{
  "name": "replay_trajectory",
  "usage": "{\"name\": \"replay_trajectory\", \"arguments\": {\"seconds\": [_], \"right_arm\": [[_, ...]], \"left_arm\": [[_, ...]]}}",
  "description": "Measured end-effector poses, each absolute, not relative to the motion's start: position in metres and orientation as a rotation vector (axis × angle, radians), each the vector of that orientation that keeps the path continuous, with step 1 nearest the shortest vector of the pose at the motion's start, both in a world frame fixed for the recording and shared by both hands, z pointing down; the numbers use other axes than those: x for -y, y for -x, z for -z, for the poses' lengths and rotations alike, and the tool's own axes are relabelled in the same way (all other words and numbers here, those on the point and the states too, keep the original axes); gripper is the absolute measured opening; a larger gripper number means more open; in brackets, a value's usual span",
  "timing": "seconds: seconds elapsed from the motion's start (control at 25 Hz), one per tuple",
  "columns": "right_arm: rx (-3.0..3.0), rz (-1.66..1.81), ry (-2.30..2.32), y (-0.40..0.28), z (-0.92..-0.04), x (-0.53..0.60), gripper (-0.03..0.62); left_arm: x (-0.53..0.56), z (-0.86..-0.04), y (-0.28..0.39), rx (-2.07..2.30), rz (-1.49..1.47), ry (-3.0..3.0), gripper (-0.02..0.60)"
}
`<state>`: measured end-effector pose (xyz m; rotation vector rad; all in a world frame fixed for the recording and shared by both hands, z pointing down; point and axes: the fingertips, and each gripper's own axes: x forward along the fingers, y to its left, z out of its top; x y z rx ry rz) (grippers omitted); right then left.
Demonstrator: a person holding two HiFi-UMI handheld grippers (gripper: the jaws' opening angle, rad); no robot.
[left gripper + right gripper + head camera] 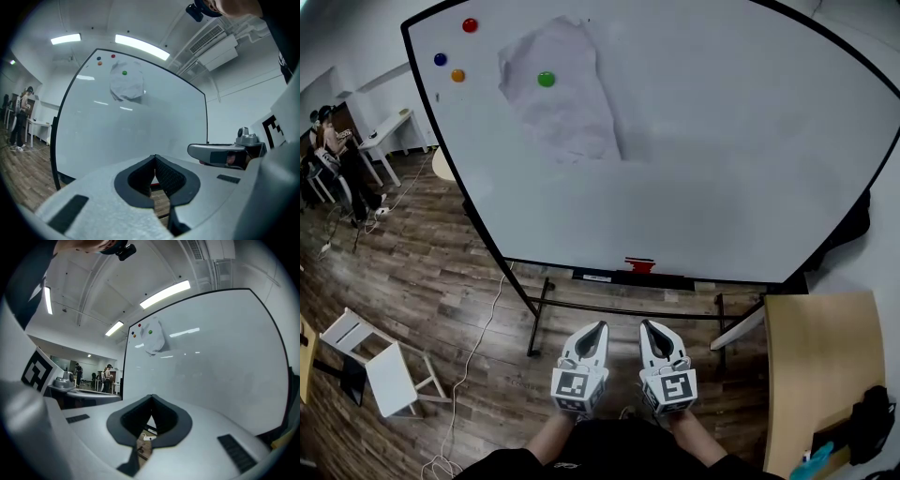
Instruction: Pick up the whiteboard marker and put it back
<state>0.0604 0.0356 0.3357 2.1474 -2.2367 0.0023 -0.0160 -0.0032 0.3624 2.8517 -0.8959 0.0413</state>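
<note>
jaws shut, red marker [639, 265] lengthwise along tray [680, 281]

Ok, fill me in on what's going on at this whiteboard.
A person holds the left gripper and right gripper side by side, pointed at the whiteboard, both with jaws shut and empty. A small red thing, possibly the marker, sits on the board's tray ahead. Nothing is picked up yet.
</note>
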Motion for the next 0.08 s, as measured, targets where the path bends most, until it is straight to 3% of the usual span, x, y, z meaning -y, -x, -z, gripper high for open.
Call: {"name": "replay_trajectory", "arguments": {"seconds": [0.08], "right_arm": [[2.244, -0.004, -2.143, -0.0595, -0.3359, -0.0362, 0.002]], "left_arm": [[0.0028, -0.3619, 0.0146, 0.897, -0.041, -2.856, 0.006]]}}
